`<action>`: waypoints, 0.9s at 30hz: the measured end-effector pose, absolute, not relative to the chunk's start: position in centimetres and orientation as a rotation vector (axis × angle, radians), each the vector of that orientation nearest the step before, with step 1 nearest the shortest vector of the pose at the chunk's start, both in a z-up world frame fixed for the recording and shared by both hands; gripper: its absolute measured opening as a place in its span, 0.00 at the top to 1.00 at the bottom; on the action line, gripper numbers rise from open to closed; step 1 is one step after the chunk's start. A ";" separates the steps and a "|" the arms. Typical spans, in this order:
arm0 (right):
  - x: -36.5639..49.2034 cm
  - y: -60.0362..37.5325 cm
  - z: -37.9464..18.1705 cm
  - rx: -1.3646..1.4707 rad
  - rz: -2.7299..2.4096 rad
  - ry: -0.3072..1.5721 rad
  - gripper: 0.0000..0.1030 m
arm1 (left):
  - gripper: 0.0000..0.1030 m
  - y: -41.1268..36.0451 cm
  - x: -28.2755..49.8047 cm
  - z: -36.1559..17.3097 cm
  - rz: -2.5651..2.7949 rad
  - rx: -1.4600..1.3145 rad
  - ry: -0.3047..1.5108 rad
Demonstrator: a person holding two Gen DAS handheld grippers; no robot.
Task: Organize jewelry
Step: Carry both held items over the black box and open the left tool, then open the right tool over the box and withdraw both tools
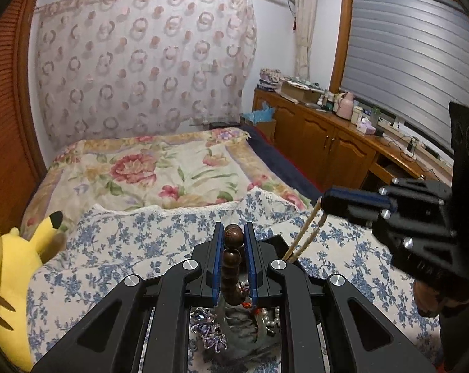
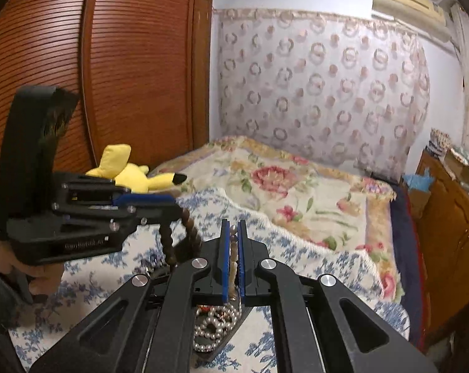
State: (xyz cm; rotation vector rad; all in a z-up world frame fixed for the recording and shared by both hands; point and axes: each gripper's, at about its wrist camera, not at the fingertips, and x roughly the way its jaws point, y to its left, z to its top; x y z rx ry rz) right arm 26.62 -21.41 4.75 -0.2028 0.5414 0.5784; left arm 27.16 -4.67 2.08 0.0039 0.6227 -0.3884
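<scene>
My left gripper (image 1: 233,236) is shut on a dark brown wooden bead string (image 1: 233,255) that hangs down toward a dark tray (image 1: 273,242) holding pearls (image 1: 273,320) and purple jewelry (image 1: 211,332). My right gripper (image 2: 233,233) is shut on a pale beaded strand (image 2: 233,264) that hangs over white pearls (image 2: 214,326) in the tray (image 2: 217,349). In the left wrist view the right gripper (image 1: 324,200) holds that cream strand (image 1: 306,236) up. In the right wrist view the left gripper (image 2: 172,203) holds up the brown bead string (image 2: 191,230).
The tray lies on a blue floral cloth (image 1: 135,242) on a bed with a flowered blanket (image 1: 160,168). A yellow plush toy (image 1: 14,279) sits at the left. A wooden cabinet (image 1: 334,143) with clutter runs along the right; a wooden wardrobe (image 2: 125,62) stands left.
</scene>
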 end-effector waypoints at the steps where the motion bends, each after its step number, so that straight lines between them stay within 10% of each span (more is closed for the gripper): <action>1: 26.7 -21.5 4.4 -0.200 0.581 0.550 0.95 | 0.88 -4.8 27.3 1.9 -0.389 0.004 0.627; 27: 23.7 -22.2 1.7 -0.163 0.570 0.628 0.93 | 0.72 -3.5 23.6 1.5 -0.353 0.026 0.608</action>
